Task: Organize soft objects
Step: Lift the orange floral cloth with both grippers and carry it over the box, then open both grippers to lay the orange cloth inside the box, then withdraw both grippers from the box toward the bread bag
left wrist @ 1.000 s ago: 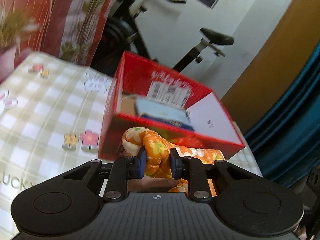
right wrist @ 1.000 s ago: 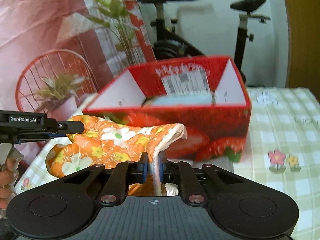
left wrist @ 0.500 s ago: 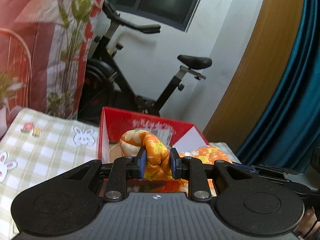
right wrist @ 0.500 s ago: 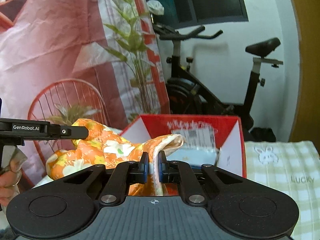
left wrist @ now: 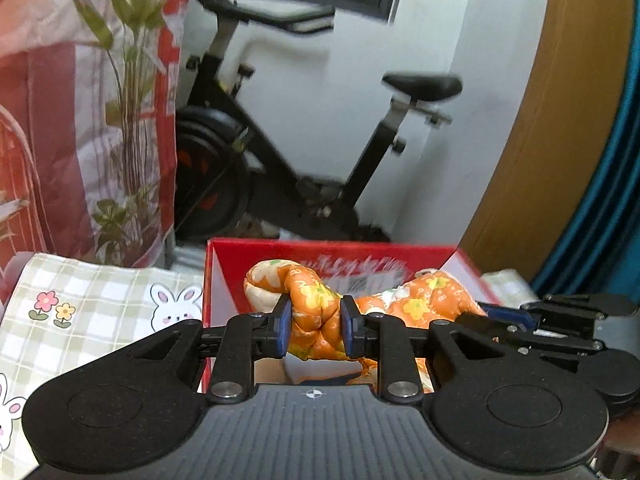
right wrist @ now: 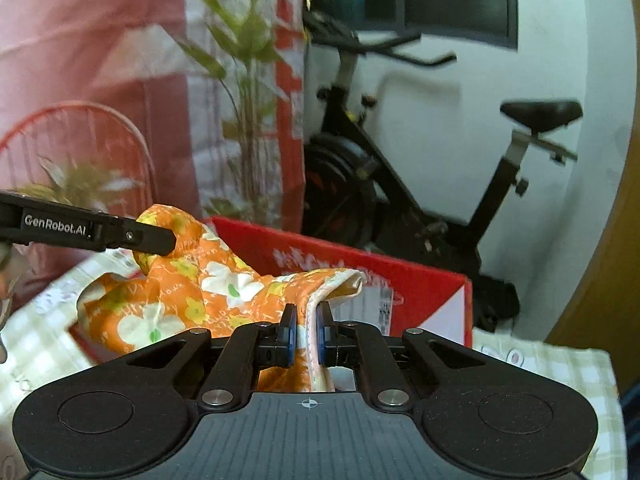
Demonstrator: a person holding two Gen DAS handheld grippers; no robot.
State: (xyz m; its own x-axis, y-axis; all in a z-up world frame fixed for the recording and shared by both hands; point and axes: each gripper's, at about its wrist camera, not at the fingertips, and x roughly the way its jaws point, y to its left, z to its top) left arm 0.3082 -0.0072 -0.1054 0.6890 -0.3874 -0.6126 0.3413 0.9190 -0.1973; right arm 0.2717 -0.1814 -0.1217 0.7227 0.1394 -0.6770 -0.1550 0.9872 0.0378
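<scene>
Left gripper [left wrist: 313, 330]: blue pads clamped on a bunched, thick fold of the orange floral oven mitt [left wrist: 316, 320]; the fabric fills the gap between the pads and bulges above and below them.

Right gripper [right wrist: 305, 334]: blue pads nearly together, pinching the thin cream-edged cuff of the same mitt [right wrist: 208, 292]; the hem stands upright between the pads and folds over to the right above them.

Oven mitt: quilted, orange with white and yellow flowers, cream lining. Held off the table by both grippers and stretched between them. In the left wrist view it hangs over the open top of the red box [left wrist: 224, 264], with its rounded end to the left and its wider part running right toward the other gripper [left wrist: 560, 320]. In the right wrist view the left gripper's black finger [right wrist: 132, 236], marked "GenRobot.AI", bears on the mitt's upper left end.

Red box: cardboard, open at the top, white inner flaps, printed label on the far inner wall [right wrist: 376, 300]. Stands on the table just beyond both grippers. Something dark blue shows low inside it under the mitt; too hidden to identify.

Tablecloth [left wrist: 100, 312]: green and white check, with flower and rabbit prints.

Background: black exercise bike [left wrist: 280, 168] against a white wall; pink and red printed backdrop with plants [right wrist: 120, 80] at left; teal curtain [left wrist: 616, 200] at right.
</scene>
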